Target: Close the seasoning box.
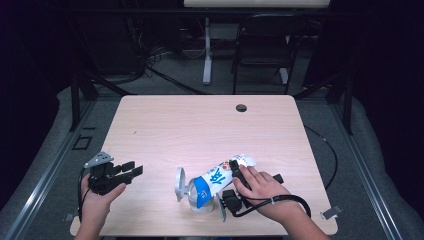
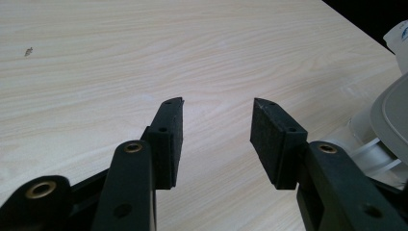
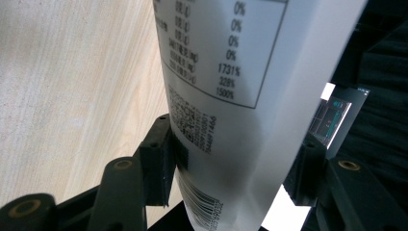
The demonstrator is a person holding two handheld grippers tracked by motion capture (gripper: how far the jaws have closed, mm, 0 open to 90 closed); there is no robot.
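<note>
High view, near edge of the counter point(image 1: 150, 125): your left claw point(image 1: 131, 171) sits at the left, held in your left hand point(image 1: 97, 197), jaws pointing right across the bare wood. Left gripper view: its two black pads point(image 2: 169, 139) stand apart with nothing between them, only wood grain beyond; a grey-white piece of your other gripper shows at the right edge.

Item, near right: your right claw point(image 1: 231, 181), under your right hand point(image 1: 262, 187), with its cable looping off toward the counter's right edge. Right gripper view: its jaws stand wide and bracket a white tube point(image 3: 240, 96); the left pad point(image 3: 161, 159) touches the tube's printed side by the barcode, and the right pad sits against the far side, so you have hold of it.

Item, centre right: the white tube point(image 1: 220, 177), with a blue band and printed characters, lies slanted from lower left to upper right.

Item, far: a small round hole point(image 1: 241, 108) near the counter's back edge; a chair point(image 1: 262, 45) on the floor beyond.
</note>
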